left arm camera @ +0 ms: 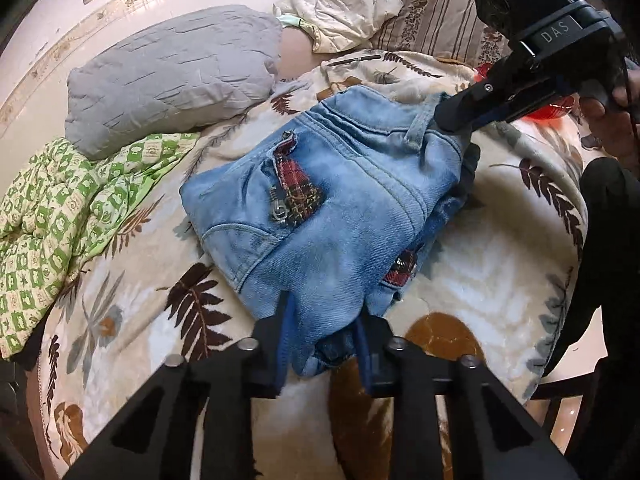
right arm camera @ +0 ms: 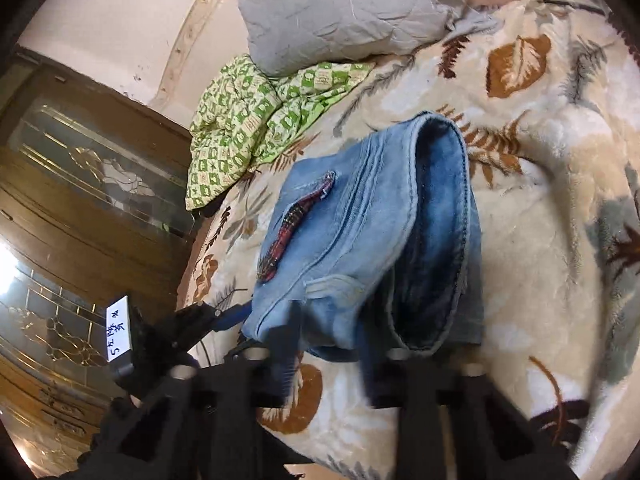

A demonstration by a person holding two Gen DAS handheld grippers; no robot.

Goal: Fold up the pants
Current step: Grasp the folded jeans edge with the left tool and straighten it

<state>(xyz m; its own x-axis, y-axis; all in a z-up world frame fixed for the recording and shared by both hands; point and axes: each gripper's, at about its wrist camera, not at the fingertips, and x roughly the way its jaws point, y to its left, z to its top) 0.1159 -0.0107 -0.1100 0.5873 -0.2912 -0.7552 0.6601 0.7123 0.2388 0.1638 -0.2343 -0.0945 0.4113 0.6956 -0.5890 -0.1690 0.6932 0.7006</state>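
Observation:
Light blue denim pants (left arm camera: 340,200) lie folded in a compact bundle on the leaf-print blanket (left arm camera: 460,272), with a red plaid zip patch on top. My left gripper (left arm camera: 326,320) is shut on the near edge of the pants. My right gripper (left arm camera: 456,122) comes in from the upper right and pinches the waistband at a belt loop. In the right wrist view the pants (right arm camera: 360,232) hang lifted from my right gripper (right arm camera: 332,344), the waist opening facing the camera. The left gripper (right arm camera: 224,316) shows at the lower left, gripping the other corner.
A grey pillow (left arm camera: 176,76) and a green checked quilt (left arm camera: 60,208) lie at the left of the bed. A cream cloth (left arm camera: 344,8) and a striped pillow (left arm camera: 440,16) are at the head. A wooden glass-panel cabinet (right arm camera: 80,200) stands beside the bed.

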